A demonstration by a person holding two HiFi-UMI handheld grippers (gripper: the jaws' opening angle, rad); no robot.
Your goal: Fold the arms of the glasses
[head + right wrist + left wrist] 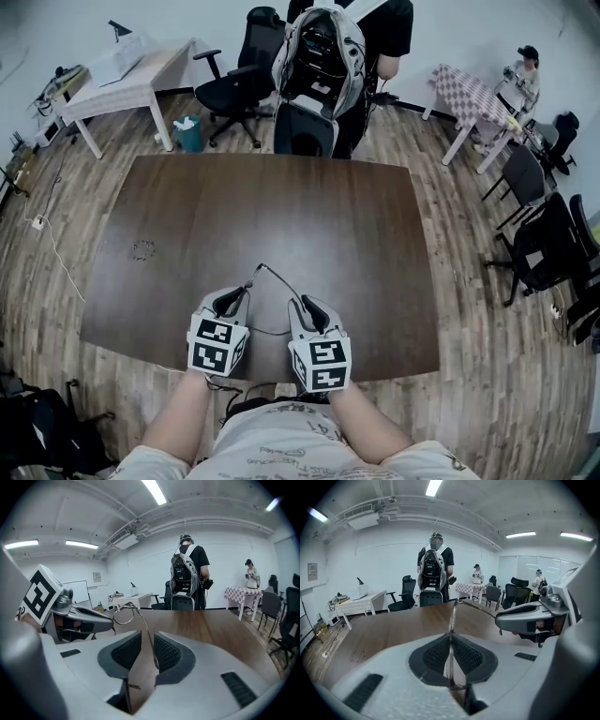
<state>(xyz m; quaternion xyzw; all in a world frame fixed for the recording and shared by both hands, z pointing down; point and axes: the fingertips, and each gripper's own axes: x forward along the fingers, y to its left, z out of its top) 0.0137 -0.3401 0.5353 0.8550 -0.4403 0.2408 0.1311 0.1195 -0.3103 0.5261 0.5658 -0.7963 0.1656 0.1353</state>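
A dark wooden surface (281,206) fills the middle of the head view. At its far edge stands a person wearing a backpack (323,66), with a black office chair (234,80) just to the left and a white desk (131,75) further left.

Both tools are over the middle of the near edge, side by side. The left hand-held gripper (236,298) has its jaws closed tight on the glasses (272,274). It pinches the thin wire frame edge-on between its ribbed pads.

The right hand-held gripper (309,309) has its jaws parted, with a clear gap between them. One arm of the glasses runs down into that gap and lies against the right-side pad only. The other pad stands apart from it.

The glasses span the space between the two tools, over the surface near its near edge.
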